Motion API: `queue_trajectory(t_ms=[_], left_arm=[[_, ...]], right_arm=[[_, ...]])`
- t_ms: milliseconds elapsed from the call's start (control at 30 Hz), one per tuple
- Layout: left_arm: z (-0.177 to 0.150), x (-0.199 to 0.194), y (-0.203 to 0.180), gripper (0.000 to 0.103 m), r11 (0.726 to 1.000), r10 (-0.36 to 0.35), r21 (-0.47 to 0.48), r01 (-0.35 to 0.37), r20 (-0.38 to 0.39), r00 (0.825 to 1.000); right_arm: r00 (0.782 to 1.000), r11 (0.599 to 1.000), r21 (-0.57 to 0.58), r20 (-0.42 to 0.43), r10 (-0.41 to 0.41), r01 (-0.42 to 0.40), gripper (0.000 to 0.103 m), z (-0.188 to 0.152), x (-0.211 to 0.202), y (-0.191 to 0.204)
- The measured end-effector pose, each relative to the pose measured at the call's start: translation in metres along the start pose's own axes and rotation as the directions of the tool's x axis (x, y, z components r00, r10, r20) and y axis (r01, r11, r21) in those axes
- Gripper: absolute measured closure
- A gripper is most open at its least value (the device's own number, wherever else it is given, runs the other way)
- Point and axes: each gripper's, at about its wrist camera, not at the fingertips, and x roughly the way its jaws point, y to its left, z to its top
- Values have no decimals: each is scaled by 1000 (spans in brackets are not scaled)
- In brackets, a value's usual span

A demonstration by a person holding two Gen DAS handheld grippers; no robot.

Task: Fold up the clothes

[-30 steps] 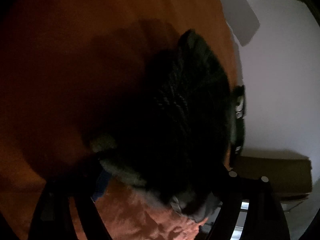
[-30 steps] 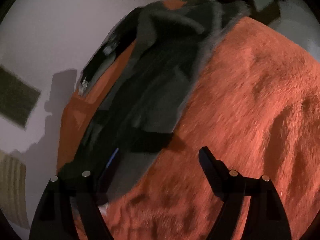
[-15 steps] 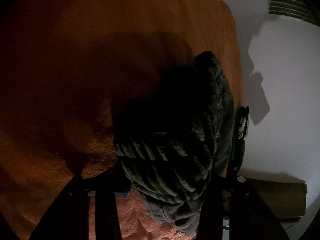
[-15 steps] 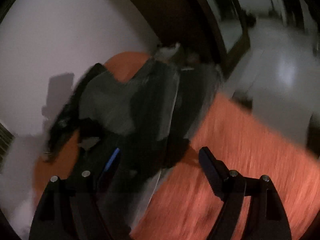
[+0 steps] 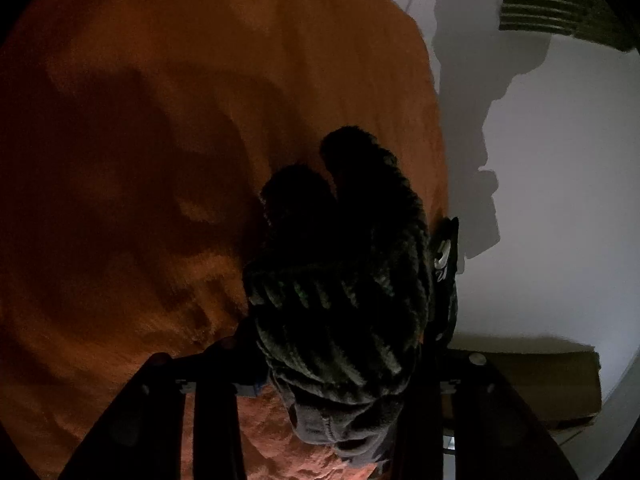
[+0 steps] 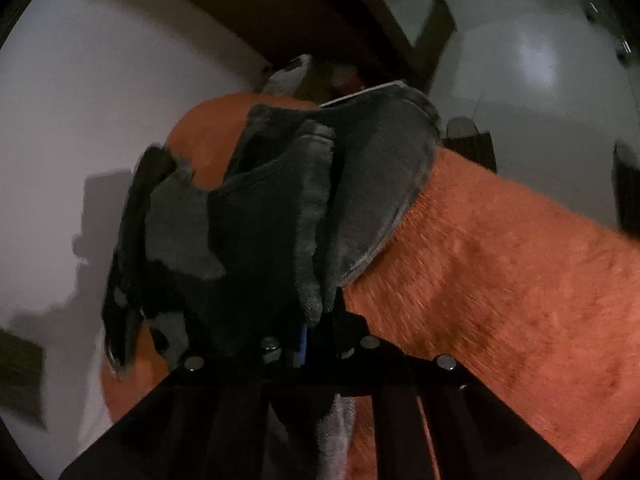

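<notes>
While both grippers (image 5: pixel 336 364) (image 6: pixel 316 336) close, seemingly pinching garment (image 6: pixel 280 216)

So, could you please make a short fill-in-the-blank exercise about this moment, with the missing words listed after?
1. The dark garment lies on a fuzzy ____ blanket.
2. The right gripper is shut on a fold of the ____.
3. In the left wrist view, the ribbed cloth sits between the fingers of the ____ gripper.
4. Beyond the blanket's edge the floor looks ____.

Missing words: orange; garment; left; white

Home room, orange plush blanket (image 6: pixel 500 280), pale tiled floor (image 6: pixel 532 60)
</notes>
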Motion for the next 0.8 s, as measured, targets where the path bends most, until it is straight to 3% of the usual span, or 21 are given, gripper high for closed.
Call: queue_trajectory(t_ms=[100,300,400,500,567,667,800], left_arm=[[-2,-3,-12,64,999,5,32,-5,3,1000],[14,-74,1,64,989,60,138,-61,9,998],[13,-116,28,64,978,125,161,-130,40,991],[14,-155,80,64,985,165,57,-166,13,986],[12,-174,106,64,983,175,49,-176,23,984],[9,-190,147,64,985,172,27,-173,18,985],[2,-170,178,60,986,163,-18,-163,-9,987]], right_arm=[[999,999,-16,0,33,-33,96,-19,-37,-3],[998,993,-101,-34,52,-55,97,-98,-146,-23],[998,993,-117,-56,29,-35,97,-151,-204,-53],[998,992,-125,-64,19,-27,97,-200,-258,-80],[998,991,-128,-64,15,-23,97,-227,-283,-98],[991,983,-186,-129,-33,9,94,-255,-282,-123],[962,981,-190,-257,-94,46,86,-252,-261,-156]])
